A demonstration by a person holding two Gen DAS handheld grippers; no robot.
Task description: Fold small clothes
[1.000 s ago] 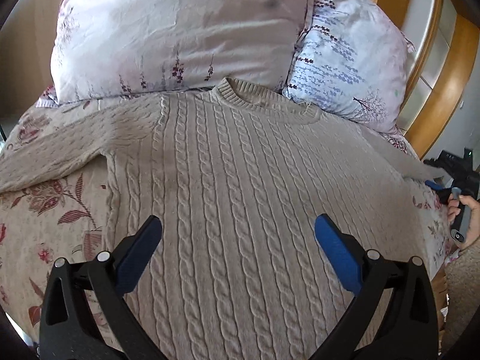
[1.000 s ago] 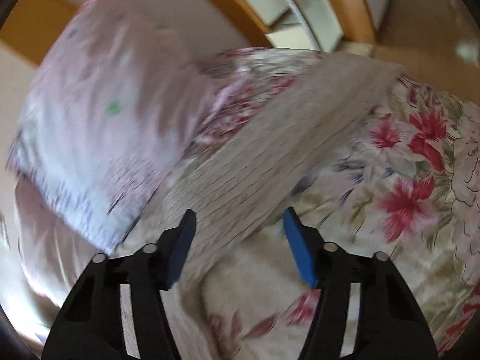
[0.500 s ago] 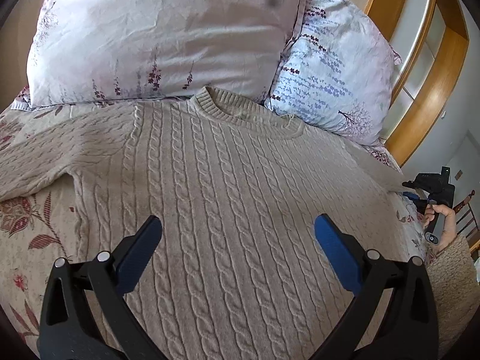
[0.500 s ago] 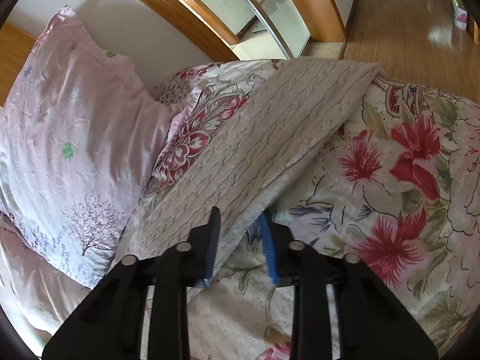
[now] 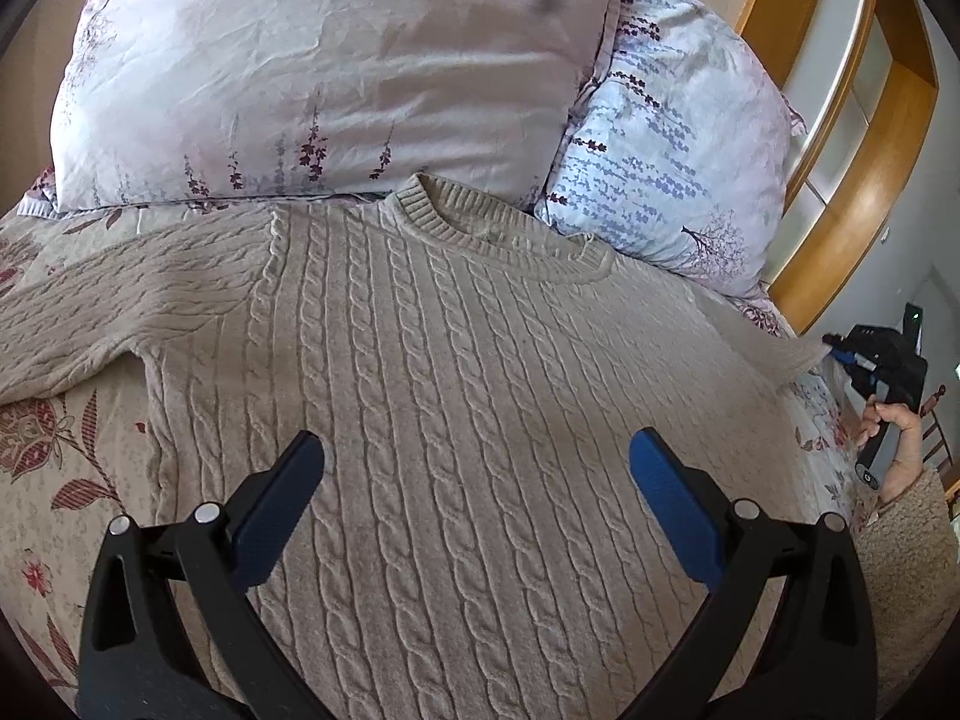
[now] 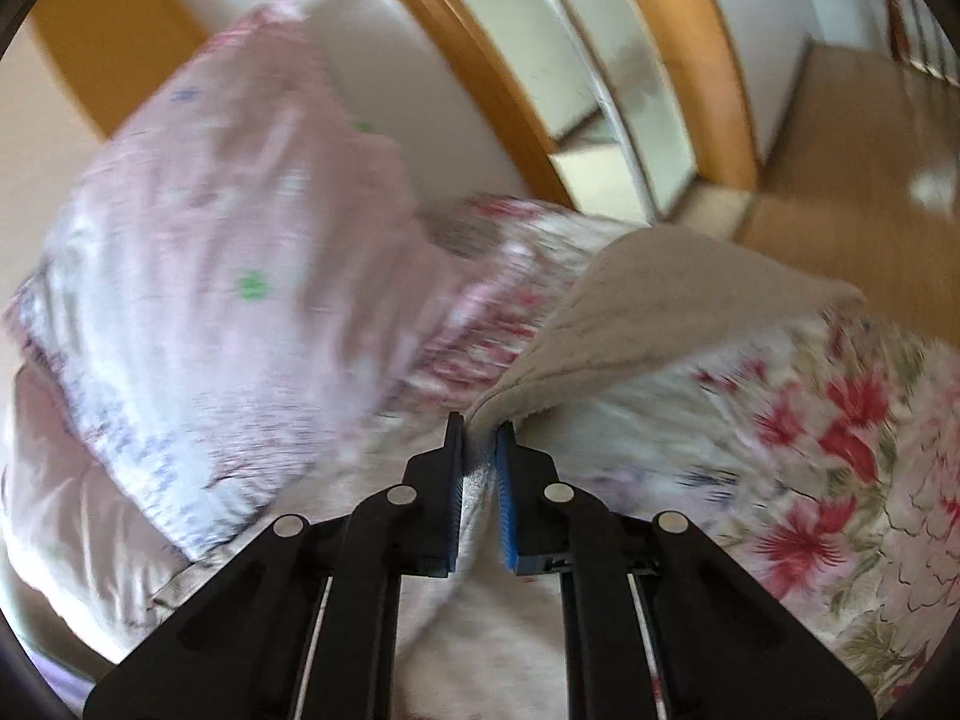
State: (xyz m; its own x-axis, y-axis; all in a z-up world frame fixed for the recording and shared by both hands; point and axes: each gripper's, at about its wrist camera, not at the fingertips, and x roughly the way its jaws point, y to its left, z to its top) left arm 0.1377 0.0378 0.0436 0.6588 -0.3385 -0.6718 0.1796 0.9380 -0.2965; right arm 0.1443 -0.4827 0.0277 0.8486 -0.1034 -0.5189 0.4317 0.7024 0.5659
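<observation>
The sweater (image 5: pixel 480 420) was spread collar-away beneath the wide-open left gripper (image 5: pixel 477 468), while its right sleeve (image 6: pixel 660 300) was pinched at the edge by the closed right gripper (image 6: pixel 479 438).

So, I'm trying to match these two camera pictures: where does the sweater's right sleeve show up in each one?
Left wrist view: the right sleeve runs off the sweater to the picture's right edge, ending at the right gripper.
Right wrist view: the sleeve fills the upper centre, its near edge pinched between the shut fingers of the right gripper.
Shared landmark: the pink pillow with the green flower.
</observation>
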